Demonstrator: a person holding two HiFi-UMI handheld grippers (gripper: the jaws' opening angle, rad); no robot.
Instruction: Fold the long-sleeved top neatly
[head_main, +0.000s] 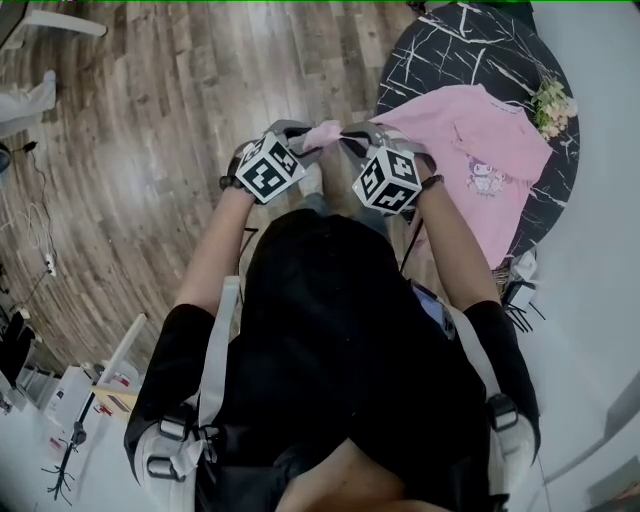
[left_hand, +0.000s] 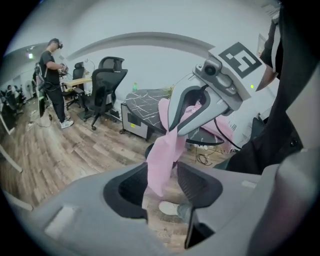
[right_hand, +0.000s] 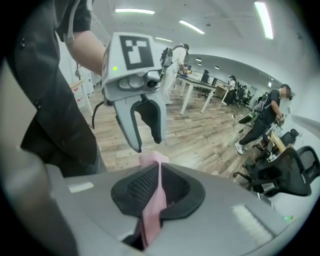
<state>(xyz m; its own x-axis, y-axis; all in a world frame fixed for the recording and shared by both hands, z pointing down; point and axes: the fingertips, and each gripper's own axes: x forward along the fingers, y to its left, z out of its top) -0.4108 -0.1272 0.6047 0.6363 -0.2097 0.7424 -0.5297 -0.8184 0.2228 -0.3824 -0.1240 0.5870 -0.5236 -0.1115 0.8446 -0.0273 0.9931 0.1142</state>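
Observation:
A pink long-sleeved top (head_main: 470, 140) with a cartoon print lies on a round black marble table (head_main: 450, 50). One pink sleeve (head_main: 325, 133) stretches off the table's edge to both grippers, held in front of the person. My right gripper (right_hand: 159, 172) is shut on the sleeve end, which runs between its pads. In the left gripper view the right gripper (left_hand: 175, 122) hangs above, with the sleeve (left_hand: 162, 150) drooping from it. The cloth hangs down between the jaws of my left gripper (left_hand: 162, 175). Those jaws stand apart and do not press it. The left gripper (right_hand: 147, 132) also shows open in the right gripper view.
A small bunch of flowers (head_main: 552, 100) sits at the table's right edge by the wall. Wooden floor (head_main: 150, 150) spreads to the left. Black office chairs (left_hand: 107, 80), desks (right_hand: 200, 85) and other people (left_hand: 52, 75) stand farther off.

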